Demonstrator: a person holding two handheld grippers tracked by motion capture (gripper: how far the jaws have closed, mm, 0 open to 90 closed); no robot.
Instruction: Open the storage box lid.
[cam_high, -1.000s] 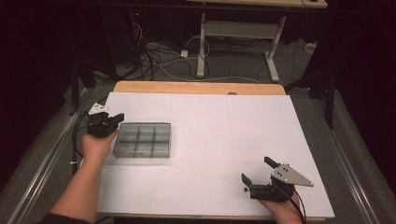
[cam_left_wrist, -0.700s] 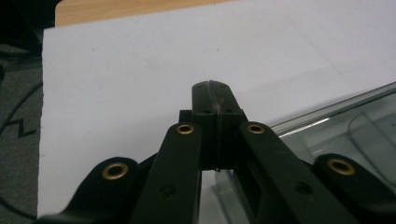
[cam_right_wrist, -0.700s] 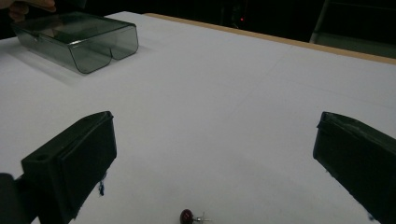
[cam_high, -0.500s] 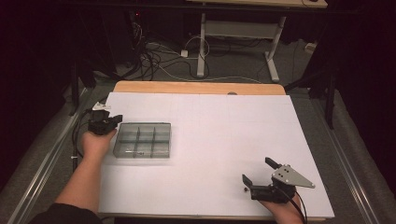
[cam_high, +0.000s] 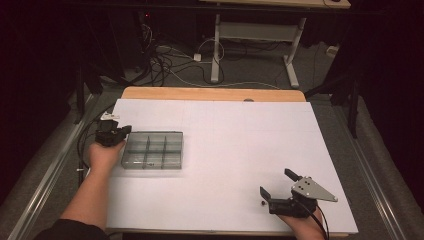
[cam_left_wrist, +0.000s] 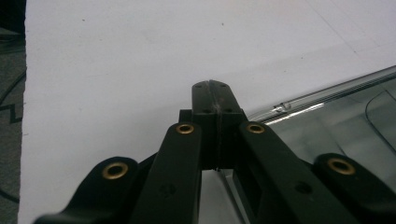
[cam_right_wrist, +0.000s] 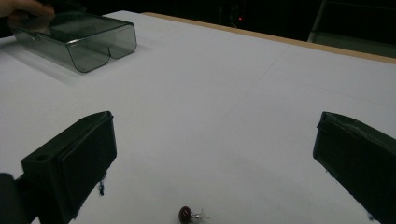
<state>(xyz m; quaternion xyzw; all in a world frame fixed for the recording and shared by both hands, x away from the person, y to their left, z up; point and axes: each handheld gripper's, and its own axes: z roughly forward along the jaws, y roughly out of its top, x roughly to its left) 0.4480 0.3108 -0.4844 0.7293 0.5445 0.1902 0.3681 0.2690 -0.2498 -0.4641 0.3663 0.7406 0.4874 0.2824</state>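
I've got the left gripper (cam_high: 121, 131) clenched at the near-left corner of the clear divided box (cam_high: 152, 150), right gripper (cam_right_wrist: 212, 158) released and straddling the small red bead (cam_right_wrist: 186, 214), which lies well right of that box on the surface (cam_high: 225, 130).

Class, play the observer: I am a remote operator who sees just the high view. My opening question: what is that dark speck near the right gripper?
Observer: A small dark red bead with a short metal pin, lying on the white table between the right gripper's wide-open jaws.
Operator: And the left gripper?
Observer: The left gripper has its jaws pressed together, beside the rim of the clear compartment box.
Operator: Anything in the box?
Observer: The end that the right gripper view shows looks empty.
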